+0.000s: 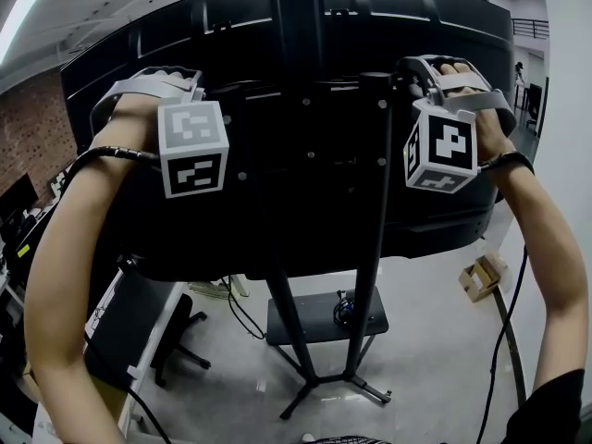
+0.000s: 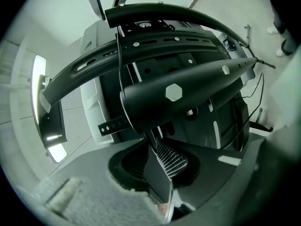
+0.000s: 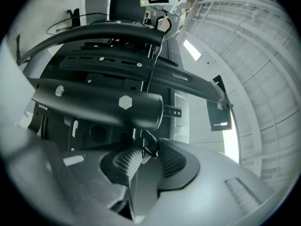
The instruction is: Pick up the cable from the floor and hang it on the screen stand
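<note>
I am behind the big black screen (image 1: 444,81), on either side of its stand post (image 1: 294,26). The marker cubes of the left gripper (image 1: 192,148) and the right gripper (image 1: 442,151) are both raised to the mounting bracket. A thin black cable (image 3: 153,65) runs straight across the curved bracket bar (image 3: 94,32), from the left gripper's cube at the top down behind the thick tube (image 3: 103,107). It ends in a small kink between the right gripper's (image 3: 148,149) pads. In the left gripper view the same cable (image 2: 120,55) drops into the left gripper's (image 2: 157,147) nearly closed tips.
The stand's dark base plate (image 1: 324,317) and splayed legs sit on the pale floor below. A cardboard box (image 1: 481,277) lies at the right. At the left are a desk (image 1: 129,326) and a chair base (image 1: 180,345). Loose wires (image 1: 240,317) trail beside the base.
</note>
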Demonstrator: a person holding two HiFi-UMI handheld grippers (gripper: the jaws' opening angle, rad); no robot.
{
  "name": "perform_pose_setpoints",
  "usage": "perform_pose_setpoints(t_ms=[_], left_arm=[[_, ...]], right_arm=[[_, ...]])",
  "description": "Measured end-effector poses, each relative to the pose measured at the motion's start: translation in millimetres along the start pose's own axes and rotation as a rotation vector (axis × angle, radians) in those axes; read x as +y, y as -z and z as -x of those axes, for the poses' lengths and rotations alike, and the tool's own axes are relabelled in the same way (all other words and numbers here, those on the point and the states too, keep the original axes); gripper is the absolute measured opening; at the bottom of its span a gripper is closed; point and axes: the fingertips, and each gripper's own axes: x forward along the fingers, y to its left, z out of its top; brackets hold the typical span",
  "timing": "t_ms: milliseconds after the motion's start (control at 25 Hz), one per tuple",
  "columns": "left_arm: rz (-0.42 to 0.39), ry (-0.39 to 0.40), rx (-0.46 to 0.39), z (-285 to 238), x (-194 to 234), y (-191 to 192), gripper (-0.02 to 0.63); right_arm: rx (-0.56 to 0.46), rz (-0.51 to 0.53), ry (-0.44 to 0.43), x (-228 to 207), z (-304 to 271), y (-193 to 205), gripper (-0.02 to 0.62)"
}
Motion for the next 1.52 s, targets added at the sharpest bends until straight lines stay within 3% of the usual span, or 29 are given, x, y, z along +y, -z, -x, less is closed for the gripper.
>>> perform_pose_setpoints(t_ms=[240,720,1000,1200,1280,1400,1520], left_arm=[[0.013,-0.093,-0.042,4,-1,-1,0.077],[0.131,-0.084,-0.085,10,-11,4,0.097],[0.063,0.0,0.027,3,-11,3,0.094],[-0.179,0.031,0.192,0,-15,2,0.108],[-0.237,0.034,0.224,-1,-17,5,0.109],[-0.217,0.035,0.183,3,-19,4,0.111],[-0.12,0.013,0.11,4,-19,1,0.112]], right_arm=[[-0.032,-0.075,0.006,10,6,2,0.116],[-0.092,-0.193,-0.033,25,11,-2,0.101],[-0.114,-0.209,-0.036,23,10,-14,0.097],[-0.129,-0.251,-0.052,27,10,-13,0.097],[-0.134,-0.251,-0.051,29,9,-14,0.097],[-0.144,-0.26,-0.054,32,8,-15,0.095],[-0.152,-0.273,-0.055,32,9,-14,0.095]])
